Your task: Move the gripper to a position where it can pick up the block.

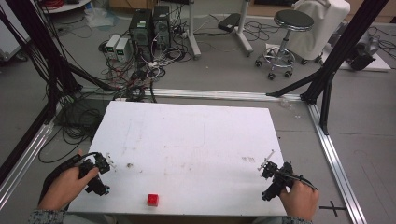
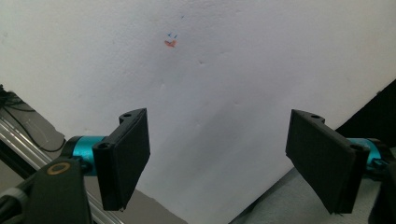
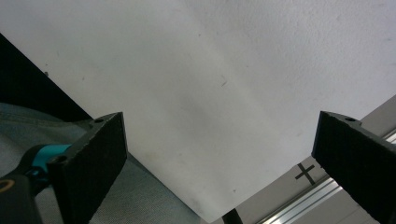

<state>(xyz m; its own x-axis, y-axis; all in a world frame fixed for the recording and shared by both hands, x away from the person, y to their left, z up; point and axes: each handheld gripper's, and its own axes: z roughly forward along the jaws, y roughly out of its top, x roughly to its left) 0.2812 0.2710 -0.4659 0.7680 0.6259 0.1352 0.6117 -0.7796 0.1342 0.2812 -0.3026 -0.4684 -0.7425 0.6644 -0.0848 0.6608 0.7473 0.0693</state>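
Observation:
A small red cube (image 1: 152, 199) sits near the front edge of the white table (image 1: 187, 135), left of centre. At the table's front left corner a hand holds my left gripper (image 1: 102, 177), well to the left of the cube. In the left gripper view, that gripper (image 2: 219, 135) has its jaws wide apart over bare table with nothing between them. My right gripper (image 1: 268, 182) is held at the front right corner, far from the cube. The right gripper view shows this gripper (image 3: 224, 140) open over the table's edge.
A small red and blue mark (image 2: 170, 43) is on the table surface. Aluminium rails (image 1: 334, 158) and black struts (image 1: 327, 70) frame the table. Beyond it on the floor stand a stool (image 1: 287, 35), computer boxes (image 1: 147, 25) and tangled cables (image 1: 135, 79).

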